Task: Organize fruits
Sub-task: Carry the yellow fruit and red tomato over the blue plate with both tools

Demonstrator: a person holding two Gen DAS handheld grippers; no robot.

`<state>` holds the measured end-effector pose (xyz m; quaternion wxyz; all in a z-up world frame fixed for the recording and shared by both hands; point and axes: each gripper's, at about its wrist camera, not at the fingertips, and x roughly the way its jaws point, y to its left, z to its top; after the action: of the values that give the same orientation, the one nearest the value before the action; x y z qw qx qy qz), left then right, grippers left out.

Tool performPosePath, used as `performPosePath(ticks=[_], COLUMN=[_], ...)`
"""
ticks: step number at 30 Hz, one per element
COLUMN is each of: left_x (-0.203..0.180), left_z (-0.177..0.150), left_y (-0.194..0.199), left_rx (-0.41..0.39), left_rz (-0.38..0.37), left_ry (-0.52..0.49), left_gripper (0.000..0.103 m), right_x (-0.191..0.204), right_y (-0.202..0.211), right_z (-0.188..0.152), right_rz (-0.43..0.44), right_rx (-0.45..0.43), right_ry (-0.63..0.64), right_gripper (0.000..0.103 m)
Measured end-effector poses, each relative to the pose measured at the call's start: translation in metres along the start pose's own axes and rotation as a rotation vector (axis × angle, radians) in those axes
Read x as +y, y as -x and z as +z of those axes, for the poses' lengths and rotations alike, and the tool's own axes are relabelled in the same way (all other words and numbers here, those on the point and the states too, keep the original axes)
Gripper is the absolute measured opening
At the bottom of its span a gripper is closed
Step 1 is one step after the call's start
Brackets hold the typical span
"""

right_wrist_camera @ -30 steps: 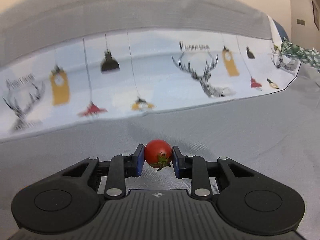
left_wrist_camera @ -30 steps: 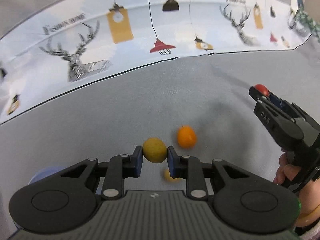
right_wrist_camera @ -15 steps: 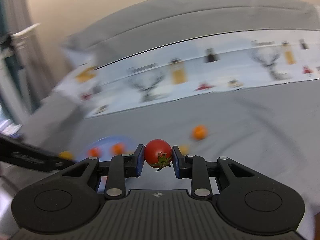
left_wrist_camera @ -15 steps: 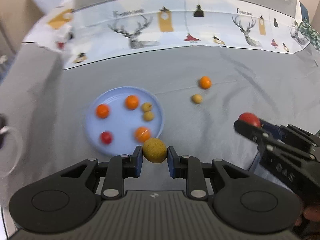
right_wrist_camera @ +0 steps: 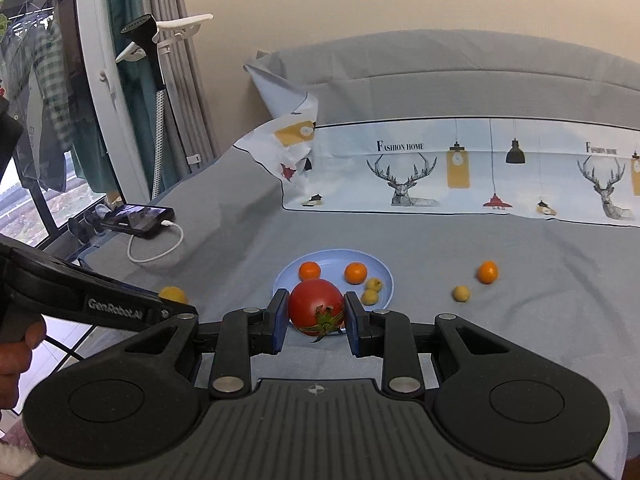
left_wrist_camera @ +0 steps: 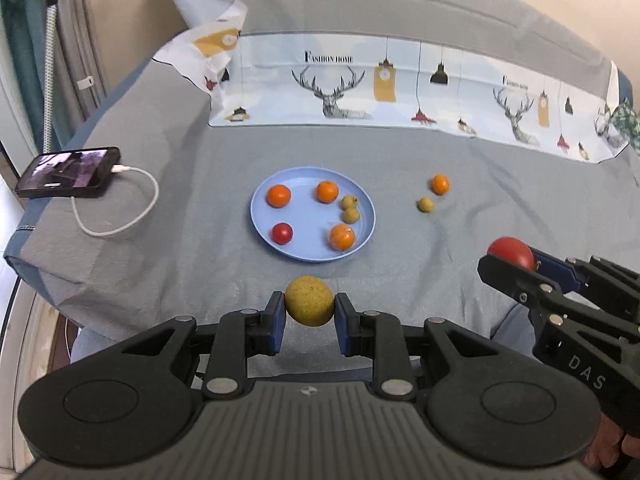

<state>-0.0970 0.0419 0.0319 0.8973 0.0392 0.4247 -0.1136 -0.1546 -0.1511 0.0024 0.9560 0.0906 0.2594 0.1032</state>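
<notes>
Both claws are pinching fruit: the left gripper (left_wrist_camera: 310, 316) clamps a speckled yellow fruit (left_wrist_camera: 309, 300) between its blue pads, and the right gripper (right_wrist_camera: 316, 322) clamps a red tomato (right_wrist_camera: 316, 306) with its green stem facing the camera. Ahead on the grey bedspread (left_wrist_camera: 160, 240) sits 1 blue plate (left_wrist_camera: 260, 216) carrying 6 fruits: 3 oranges, 2 small yellow fruits touching each other, and 1 small tomato (left_wrist_camera: 282, 233). Right of the plate, 2 loose fruits lie on the cloth: 1 orange (left_wrist_camera: 440, 184) and, just beside it, 1 small yellow fruit (left_wrist_camera: 425, 204). At the left edge, 1 phone (left_wrist_camera: 68, 172) lies plugged into a white cable (left_wrist_camera: 120, 224). A printed deer-and-lamp cloth (left_wrist_camera: 400, 88) runs behind everything.
</notes>
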Motion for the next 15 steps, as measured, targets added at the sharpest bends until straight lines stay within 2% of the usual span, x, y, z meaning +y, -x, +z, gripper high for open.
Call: performPosePath(ticks=[6,15], left_x=[0.001,0.004], left_z=[-0.005,-0.004], left_y=[0.017,0.021], left_rx=[-0.041,-0.063], left_rz=[-0.015,-0.013], left_ry=[0.011,0.024], left_gripper=[0.029,0.029], right_x=[0.01,0.017], right_y=[0.017,0.017], right_z=[-0.003,-0.002], right_rz=[-0.021,-0.017], right_rx=[-0.025,-0.028], right_ry=[0.026,0.055], right_gripper=[0.031,0.031])
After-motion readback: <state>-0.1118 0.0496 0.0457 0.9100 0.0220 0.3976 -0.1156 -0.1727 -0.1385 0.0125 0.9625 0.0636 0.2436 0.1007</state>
